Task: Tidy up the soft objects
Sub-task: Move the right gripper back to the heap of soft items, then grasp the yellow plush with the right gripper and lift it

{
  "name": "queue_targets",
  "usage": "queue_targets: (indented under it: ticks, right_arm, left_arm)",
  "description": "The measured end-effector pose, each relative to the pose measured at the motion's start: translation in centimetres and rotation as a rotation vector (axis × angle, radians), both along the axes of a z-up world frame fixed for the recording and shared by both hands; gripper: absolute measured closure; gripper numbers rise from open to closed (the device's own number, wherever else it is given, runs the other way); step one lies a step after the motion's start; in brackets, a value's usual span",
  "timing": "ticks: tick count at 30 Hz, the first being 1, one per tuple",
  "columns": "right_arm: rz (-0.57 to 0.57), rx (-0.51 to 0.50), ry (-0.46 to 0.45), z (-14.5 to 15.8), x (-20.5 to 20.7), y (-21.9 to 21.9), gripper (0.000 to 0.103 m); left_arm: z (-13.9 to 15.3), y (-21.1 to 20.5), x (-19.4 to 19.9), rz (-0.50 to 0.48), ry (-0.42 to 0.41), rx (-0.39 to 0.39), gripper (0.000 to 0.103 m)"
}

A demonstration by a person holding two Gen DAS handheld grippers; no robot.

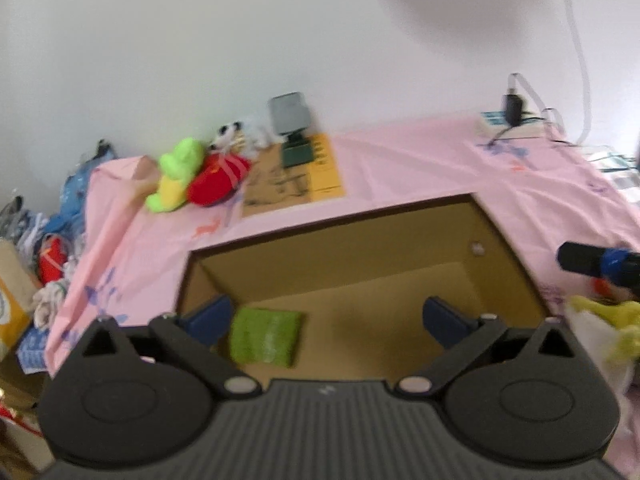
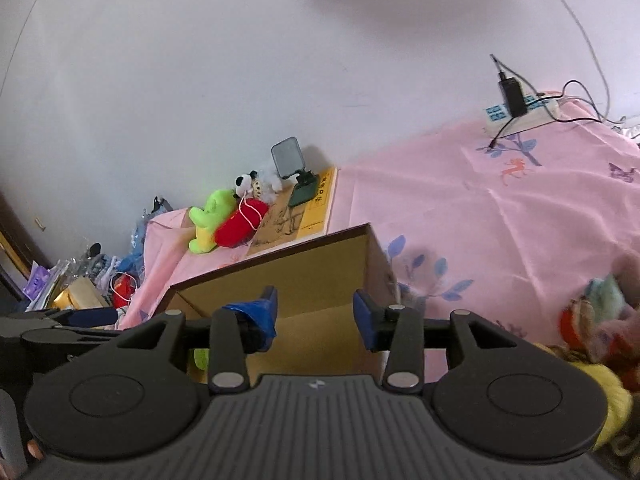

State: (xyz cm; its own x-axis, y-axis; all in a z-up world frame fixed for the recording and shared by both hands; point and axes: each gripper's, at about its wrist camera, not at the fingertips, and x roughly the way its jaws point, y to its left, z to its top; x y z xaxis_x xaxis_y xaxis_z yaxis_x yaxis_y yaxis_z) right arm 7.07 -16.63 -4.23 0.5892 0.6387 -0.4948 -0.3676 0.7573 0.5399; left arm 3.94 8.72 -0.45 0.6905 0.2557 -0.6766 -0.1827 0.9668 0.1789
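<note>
An open cardboard box (image 1: 360,240) sits on the pink cloth (image 1: 400,160). A green soft cloth (image 1: 264,336) lies on its floor at the left. My left gripper (image 1: 328,316) is open and empty above the box opening. My right gripper (image 2: 314,312) is open and empty over the box's right end (image 2: 320,276). A green plush (image 1: 176,174), a red plush (image 1: 218,180) and a small panda plush (image 1: 228,134) lie at the far left by the wall. More soft toys (image 2: 600,320) lie to the right of the box; a yellow-green one (image 1: 608,320) shows in the left wrist view.
A brown-and-orange book (image 1: 296,176) with a phone stand (image 1: 294,128) lies behind the box. A power strip (image 2: 520,114) with a charger and cables sits at the back right. Clutter and bags (image 2: 80,284) lie on the floor past the left edge.
</note>
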Motion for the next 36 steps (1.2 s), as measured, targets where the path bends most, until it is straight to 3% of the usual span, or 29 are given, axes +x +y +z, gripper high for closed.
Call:
queue_targets:
  ticks: [8,11,14,21,27,31,35,36]
  right_arm:
    - [-0.038,-0.102,0.082,-0.7,-1.2,-7.7,0.073]
    - [-0.087,-0.156,0.109,-1.3,-1.4,-10.6,0.072]
    - [-0.124,-0.176,0.141,-1.9,-1.5,-13.4,0.071]
    - [-0.060,-0.087,0.298,-4.1,-1.6,-15.9,0.068]
    - [-0.033,-0.057,0.346,-5.5,-1.4,-16.4,0.069]
    - [-0.029,-0.044,0.329,-5.1,-0.4,-16.8,0.069]
    - [-0.055,-0.043,0.335,-5.4,1.6,-16.8,0.068]
    - [-0.054,-0.063,0.354,-5.7,2.1,-16.5,0.068]
  left_arm:
    - [0.1,-5.3,-3.4,-0.201,-0.009,-0.102,0.001]
    - [-1.1,-7.2,-3.8,-0.295,0.035,-0.205,0.001]
    - [-2.4,-9.9,-3.7,-0.379,0.073,-0.245,0.001]
    - [-6.0,-16.2,-1.9,-0.606,0.169,-0.369,0.001]
    - [-10.1,-19.8,0.7,-0.604,0.271,-0.344,0.004]
    - [-9.1,-20.1,1.6,-0.598,0.221,-0.367,0.020]
    - [-8.8,-21.1,3.1,-0.615,0.191,-0.371,0.021]
    - [-9.0,-21.5,3.6,-0.613,0.190,-0.366,0.028]
